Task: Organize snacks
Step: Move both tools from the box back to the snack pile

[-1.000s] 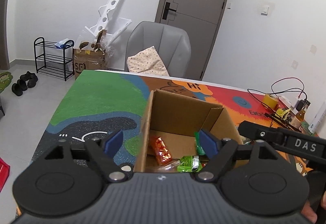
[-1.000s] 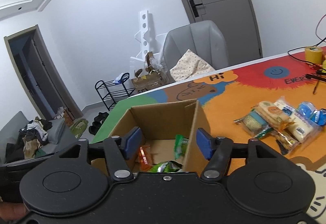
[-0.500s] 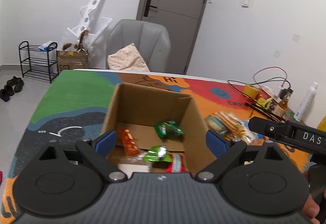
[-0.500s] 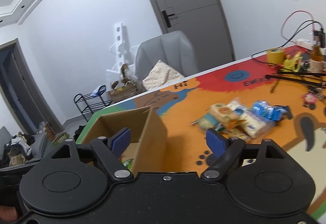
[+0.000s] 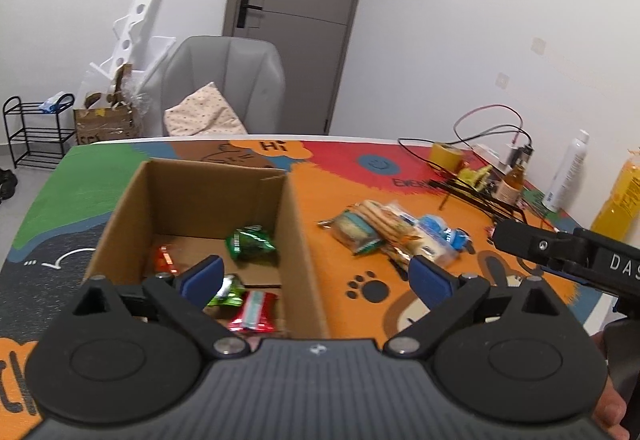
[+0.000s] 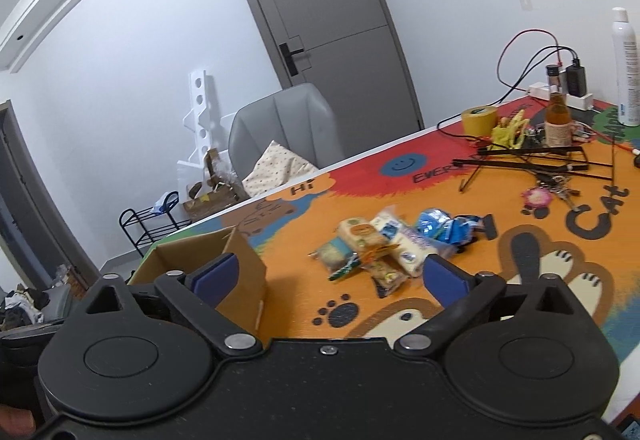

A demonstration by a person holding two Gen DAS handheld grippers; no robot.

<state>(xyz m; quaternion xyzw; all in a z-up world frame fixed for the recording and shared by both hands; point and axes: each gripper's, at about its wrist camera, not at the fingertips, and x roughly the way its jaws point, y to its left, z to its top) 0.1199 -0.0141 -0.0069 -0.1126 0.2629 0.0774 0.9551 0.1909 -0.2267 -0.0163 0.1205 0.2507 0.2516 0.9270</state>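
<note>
An open cardboard box (image 5: 300, 240) stands on the colourful table mat, at the left in the right wrist view (image 6: 240, 272). In it lie a green packet (image 5: 250, 242), a red packet (image 5: 254, 312) and an orange packet (image 5: 164, 260). A pile of wrapped snacks (image 5: 392, 236) lies on the orange part of the mat right of the box, also seen from the right wrist (image 6: 384, 244), with blue packets (image 6: 444, 226) at its right end. My left gripper (image 5: 316, 278) hovers over the box's right wall, jaws opening, nothing between them. My right gripper (image 6: 330, 276) faces the pile, jaws opening and empty.
At the back right of the table are a yellow tape roll (image 6: 479, 119), a brown bottle (image 6: 558, 119), a white spray can (image 6: 626, 67), cables, black rods (image 6: 532, 159) and keys (image 6: 548, 193). A grey chair (image 5: 224, 79) stands behind the table. A black housing marked DAS (image 5: 568, 256) reaches in from the right.
Both views have swung right, from the box toward the snack pile. Both pairs of jaws have spread wider. The box has slid to the left in the right wrist view.
</note>
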